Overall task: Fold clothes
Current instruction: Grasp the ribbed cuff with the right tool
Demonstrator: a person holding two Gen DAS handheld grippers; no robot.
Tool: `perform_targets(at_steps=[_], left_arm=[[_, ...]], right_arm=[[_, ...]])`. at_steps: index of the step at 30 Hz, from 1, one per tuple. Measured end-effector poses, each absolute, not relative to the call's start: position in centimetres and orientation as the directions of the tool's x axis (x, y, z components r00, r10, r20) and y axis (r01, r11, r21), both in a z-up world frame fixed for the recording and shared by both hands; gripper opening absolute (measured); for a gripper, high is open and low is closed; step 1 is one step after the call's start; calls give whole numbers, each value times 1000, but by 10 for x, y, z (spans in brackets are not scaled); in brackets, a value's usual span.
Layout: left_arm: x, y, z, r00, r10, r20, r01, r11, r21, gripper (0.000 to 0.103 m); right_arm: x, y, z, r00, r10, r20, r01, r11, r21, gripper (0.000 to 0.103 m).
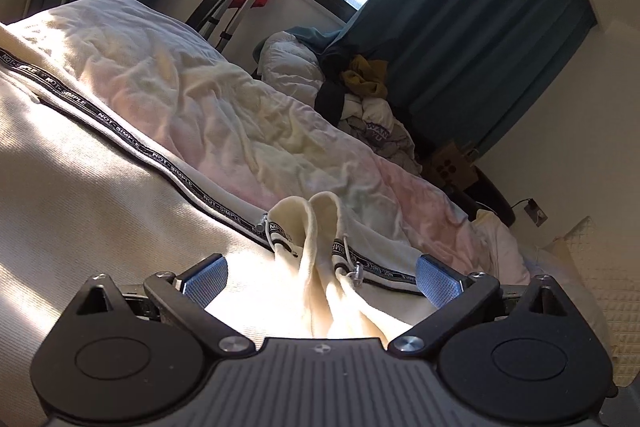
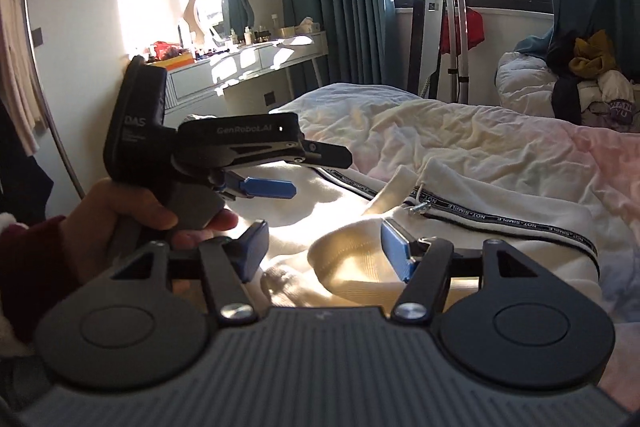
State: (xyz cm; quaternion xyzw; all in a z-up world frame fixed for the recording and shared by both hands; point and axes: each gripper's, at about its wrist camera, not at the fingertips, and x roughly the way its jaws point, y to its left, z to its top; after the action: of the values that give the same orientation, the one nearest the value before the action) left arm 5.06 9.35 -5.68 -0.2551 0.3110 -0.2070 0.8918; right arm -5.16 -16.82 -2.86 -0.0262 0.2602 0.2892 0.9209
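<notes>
Your right gripper (image 2: 325, 254) nearest lens: jaws released, nothing gripped, cream collar fold just beyond pads. Your left gripper (image 1: 320, 275) also spread wide, cream hoodie (image 1: 100, 195) collar bunched between pads, not pinched. Hoodie lies flat on bed (image 1: 208, 99), "NOT SIMPLE" zipper tape (image 1: 120, 131) running diagonally. Your left hand (image 2: 120, 223) holds left gripper over hoodie.
</notes>
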Motion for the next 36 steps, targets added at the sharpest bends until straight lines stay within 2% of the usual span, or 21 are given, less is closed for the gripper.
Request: perform_targets(at_steps=[3,6,9,11,17,19,21,23,25,28,29,32,36], left_arm=[[61,82,-63,657,-603,-453,266,747,-609,96],[70,74,-69,621,-641,-451,287,721,-631,94],[75,67,-75,588,-667,-458,310,708,-634,87],[76,62,-77,566,-679,-467,325,704,-631,84],[79,55,-84,526,-701,-481,340,692,-637,78],[82,52,-87,504,-685,-526,332,716,-614,73],[80,54,-86,530,-669,-520,329,728,-601,68],[78,59,-83,556,-669,-493,319,720,-617,69],[76,66,-78,578,-679,-453,321,699,-639,71],[70,72,-70,616,-682,-395,342,683,-646,77],[67,73,-67,625,-684,-375,349,675,-650,85],[65,75,-63,608,-725,-325,376,623,-686,90],[64,77,-67,587,-748,-310,299,556,-775,98]], right_arm=[[-45,-157,-48,687,423,-591,-521,854,6,64],[-47,-142,-63,680,373,-631,-547,831,-99,64],[-51,-135,-74,690,323,-647,-546,820,-173,64],[-48,-139,-74,689,323,-648,-530,835,-147,63],[-46,-166,-54,643,481,-596,-531,841,106,63],[-48,-164,-51,657,481,-581,-534,841,92,59],[-53,-153,-56,672,437,-598,-554,832,-15,58],[-61,-139,-63,677,396,-621,-586,800,-129,50],[-68,-127,-69,711,345,-613,-584,775,-242,46],[-66,-128,-64,721,341,-603,-560,799,-218,30],[-65,-129,-62,723,341,-601,-552,808,-206,24],[-62,-144,-46,737,377,-562,-517,849,-108,17],[-61,-160,-29,764,406,-502,-488,872,-38,16]])
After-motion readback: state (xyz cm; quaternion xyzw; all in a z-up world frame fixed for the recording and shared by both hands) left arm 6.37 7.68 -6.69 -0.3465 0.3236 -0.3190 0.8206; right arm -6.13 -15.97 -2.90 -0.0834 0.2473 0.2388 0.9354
